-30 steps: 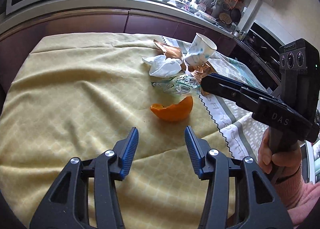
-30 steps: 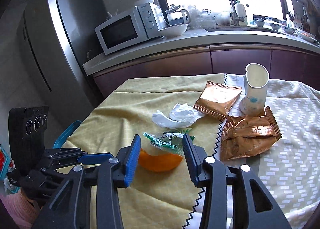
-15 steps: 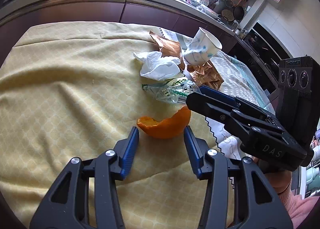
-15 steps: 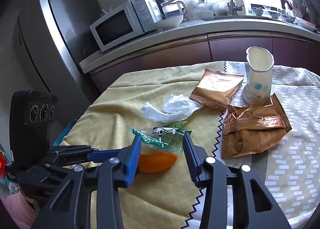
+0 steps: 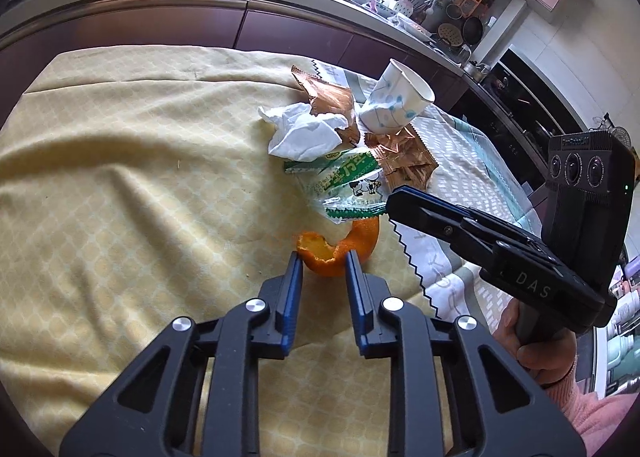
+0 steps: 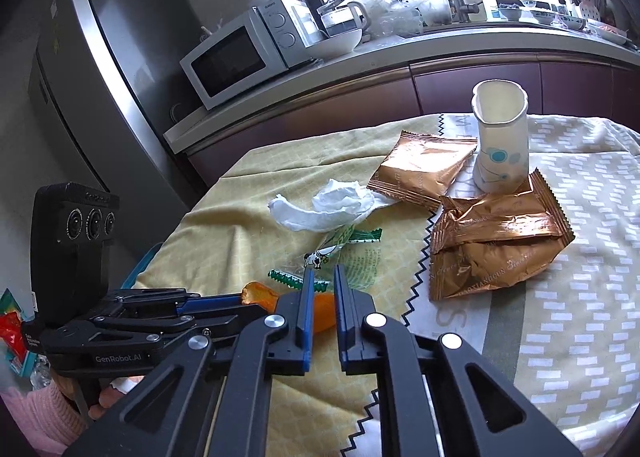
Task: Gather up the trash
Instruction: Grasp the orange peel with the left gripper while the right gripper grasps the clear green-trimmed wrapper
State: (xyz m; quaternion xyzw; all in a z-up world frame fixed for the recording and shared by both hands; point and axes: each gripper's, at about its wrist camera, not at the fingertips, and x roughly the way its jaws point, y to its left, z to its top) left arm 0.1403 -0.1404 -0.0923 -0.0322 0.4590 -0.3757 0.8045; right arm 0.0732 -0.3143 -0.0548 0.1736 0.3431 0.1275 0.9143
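- Left-wrist view: the left gripper (image 5: 323, 257) has just been closing its jaws, and its blue pads now pinch the near end of the curved orange peel (image 5: 340, 249), which lies on the yellow quilted tablecloth (image 5: 120, 185).
- Just beyond the peel lies the clear plastic wrapper with green zigzag edges and a cow print (image 5: 344, 185); the right gripper (image 5: 394, 203) comes in from the right side, with its tip at that wrapper's near edge.
- Right-wrist view: the right gripper's jaws have just been closing and now stand almost together, clamped on the thin wrapper edge (image 6: 298, 279); the peel's orange shows beneath and to the left of them.
- Further ahead of both grippers sits a crumpled white paper tissue (image 6: 324, 207), touching the wrapper's far side.
- Beyond and to the right of it lie two copper-coloured foil snack bags, one flat (image 6: 424, 167) and one puffed and creased (image 6: 496, 237).
- A white paper cup with blue dots (image 6: 500, 137), its rim squashed, stands upright between the bags, on the grey-patterned cloth (image 6: 580, 257).
- A hand in a pink sleeve (image 5: 540, 353) grips the right gripper's handle.
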